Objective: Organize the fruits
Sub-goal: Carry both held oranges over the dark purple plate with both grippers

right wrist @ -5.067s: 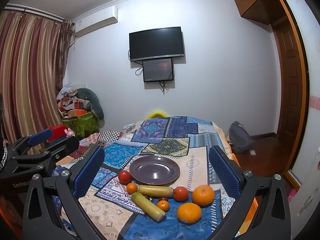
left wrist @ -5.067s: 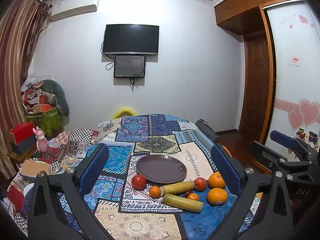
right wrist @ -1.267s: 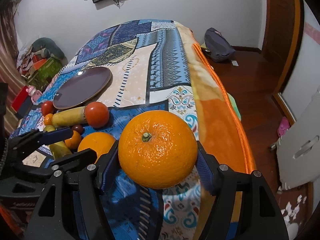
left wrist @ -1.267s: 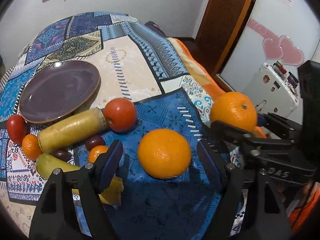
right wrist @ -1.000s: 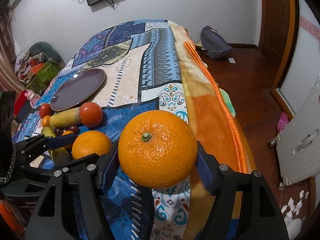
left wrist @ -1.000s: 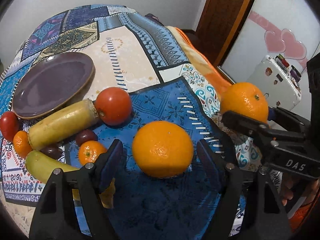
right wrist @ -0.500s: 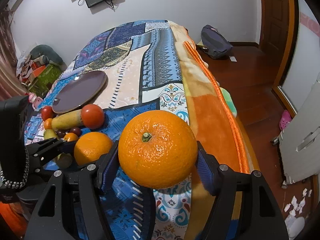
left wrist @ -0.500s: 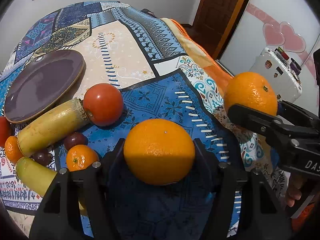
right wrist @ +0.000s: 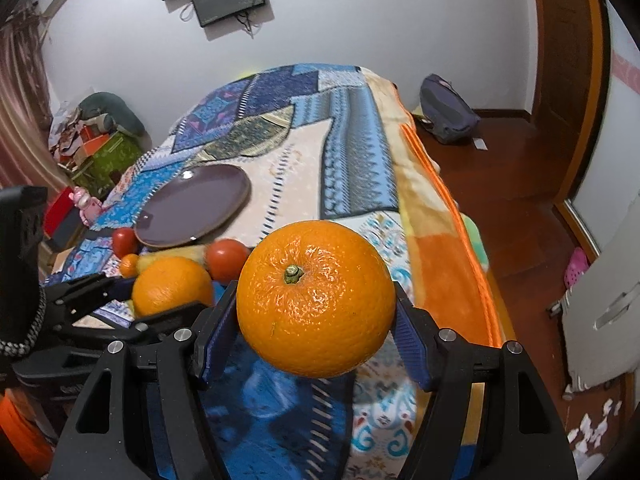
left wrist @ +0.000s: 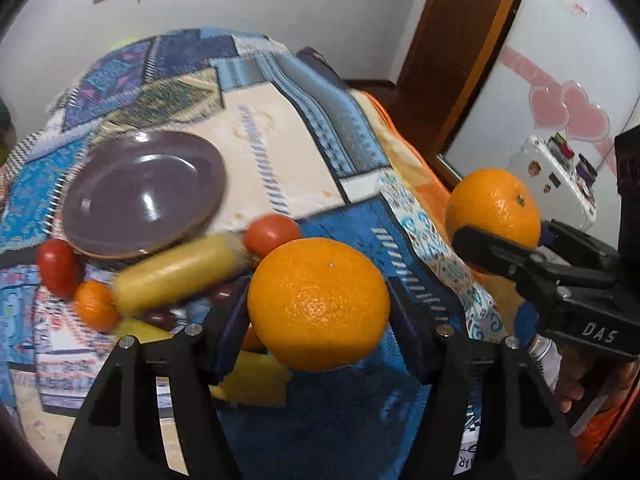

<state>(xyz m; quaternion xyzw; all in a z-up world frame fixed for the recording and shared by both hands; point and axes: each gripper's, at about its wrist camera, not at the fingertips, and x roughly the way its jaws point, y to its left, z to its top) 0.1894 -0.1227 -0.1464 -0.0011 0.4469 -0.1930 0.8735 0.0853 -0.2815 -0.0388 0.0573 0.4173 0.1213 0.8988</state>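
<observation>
My left gripper (left wrist: 318, 308) is shut on a large orange (left wrist: 318, 304) and holds it above the patterned bedspread (left wrist: 280, 152). My right gripper (right wrist: 316, 308) is shut on a second large orange (right wrist: 316, 300), also lifted; it shows in the left wrist view (left wrist: 494, 208) at the right. An empty purple plate (left wrist: 142, 204) lies further back on the left, and shows in the right wrist view (right wrist: 196, 204). Two tomatoes (left wrist: 270, 234) (left wrist: 58, 266), a small orange (left wrist: 96, 306) and a long yellow fruit (left wrist: 176, 276) lie between the plate and my grippers.
The bed's right edge with an orange border (right wrist: 460, 240) drops to a wooden floor (right wrist: 520, 184) with a dark bag (right wrist: 448, 114). A white appliance (left wrist: 556, 178) stands by the bed. Boxes and toys (right wrist: 92, 136) are piled at the far left.
My left gripper has closed on the near orange and lifted it off the bedspread. My right gripper keeps its orange raised. Both views have tilted up towards the plate.
</observation>
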